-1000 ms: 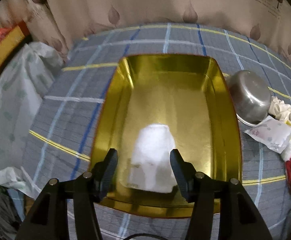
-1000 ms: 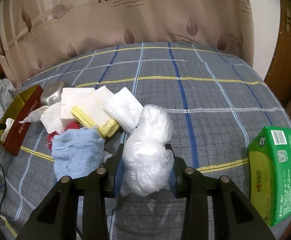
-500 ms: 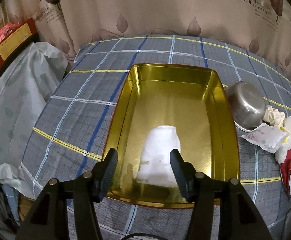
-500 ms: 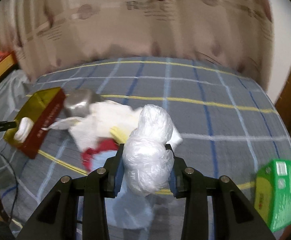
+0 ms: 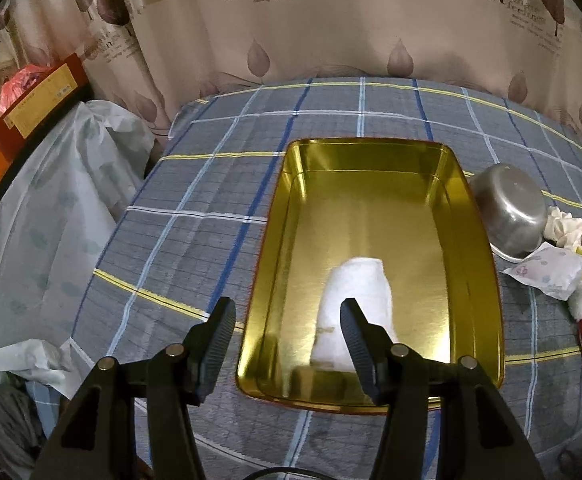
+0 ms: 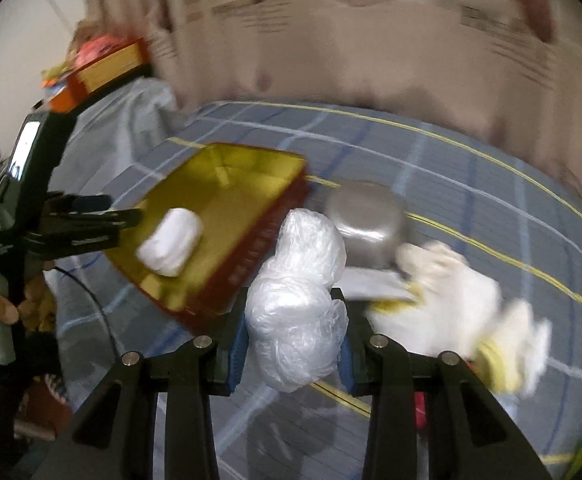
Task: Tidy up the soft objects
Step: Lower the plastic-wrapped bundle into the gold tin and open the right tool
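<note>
Right claw point(image 6: 293, 354) clenched around crumpled plastic bag point(image 6: 299, 304), above plaid surface point(image 6: 471, 208) beside gold tray point(image 5: 475, 248). Left claw point(image 5: 287, 320) released, over tray's near end holding white folded cloth point(image 5: 357, 304).

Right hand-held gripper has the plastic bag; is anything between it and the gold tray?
Nothing visible blocks it. The right hand-held gripper holds the plastic bag beside the gold tray, whose floor holds only a white roll near the left hand-held gripper.
</note>
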